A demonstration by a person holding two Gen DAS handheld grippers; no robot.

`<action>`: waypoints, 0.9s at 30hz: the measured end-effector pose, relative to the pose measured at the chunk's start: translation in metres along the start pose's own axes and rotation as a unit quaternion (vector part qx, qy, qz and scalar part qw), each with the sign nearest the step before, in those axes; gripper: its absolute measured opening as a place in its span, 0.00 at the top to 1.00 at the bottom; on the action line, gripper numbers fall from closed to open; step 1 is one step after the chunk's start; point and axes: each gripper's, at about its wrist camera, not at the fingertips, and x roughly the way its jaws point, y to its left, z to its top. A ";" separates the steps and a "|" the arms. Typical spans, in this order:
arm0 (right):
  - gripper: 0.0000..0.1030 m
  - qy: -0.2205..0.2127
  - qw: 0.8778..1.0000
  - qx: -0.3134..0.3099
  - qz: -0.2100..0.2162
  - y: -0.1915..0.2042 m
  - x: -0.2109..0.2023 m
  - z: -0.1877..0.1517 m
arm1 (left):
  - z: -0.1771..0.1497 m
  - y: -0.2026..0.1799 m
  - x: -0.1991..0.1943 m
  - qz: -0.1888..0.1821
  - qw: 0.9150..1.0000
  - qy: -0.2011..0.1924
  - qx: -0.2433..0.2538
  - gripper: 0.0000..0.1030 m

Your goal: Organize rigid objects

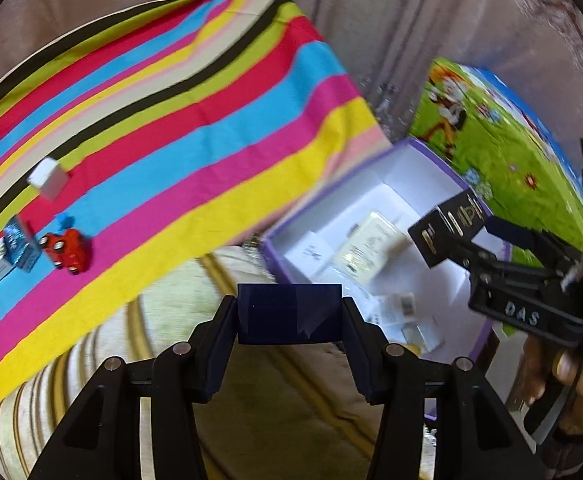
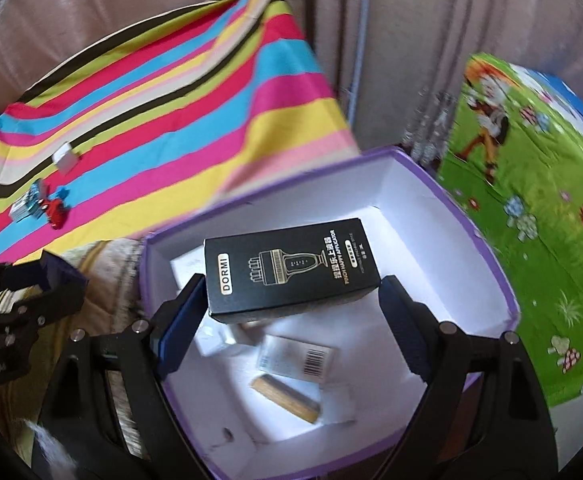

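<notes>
Black "DORMI" box (image 2: 291,266), right gripper (image 2: 291,300)

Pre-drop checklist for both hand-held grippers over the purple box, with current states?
1. Right hand-held gripper grips black DORMI box: ok.
2. Black DORMI box over the open purple box: ok.
3. Landing spot clear: not ok, barcode carton and gold item lie below.
4. Left hand-held gripper grips dark blue box: ok.
5. Dark blue box over purple box: not ok, short of its near wall.
6. Red toy car and white box remain on striped cloth: ok.
</notes>
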 end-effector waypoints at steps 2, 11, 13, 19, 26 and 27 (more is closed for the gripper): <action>0.15 0.004 1.000 0.010 -0.008 -0.012 0.001 -0.003 | 0.000 -0.012 0.003 -0.005 1.000 0.005 0.015 0.50; 0.15 0.026 0.999 0.034 -0.025 -0.041 0.007 -0.018 | -0.006 -0.055 0.015 -0.051 0.995 0.044 0.070 0.50; 0.14 0.029 0.999 0.038 -0.027 -0.043 0.008 -0.020 | -0.008 -0.063 0.019 -0.068 0.993 0.054 0.079 0.47; 0.14 0.043 0.998 0.046 -0.024 -0.046 0.016 -0.022 | -0.010 -0.065 0.021 -0.067 0.993 0.057 0.074 0.27; 0.14 0.044 0.998 0.039 -0.022 -0.039 0.015 -0.021 | -0.007 -0.051 0.020 -0.070 0.995 0.058 0.041 0.27; 0.14 0.044 0.998 0.038 -0.022 -0.039 0.015 -0.021 | -0.007 -0.049 0.020 -0.070 0.995 0.057 0.037 0.27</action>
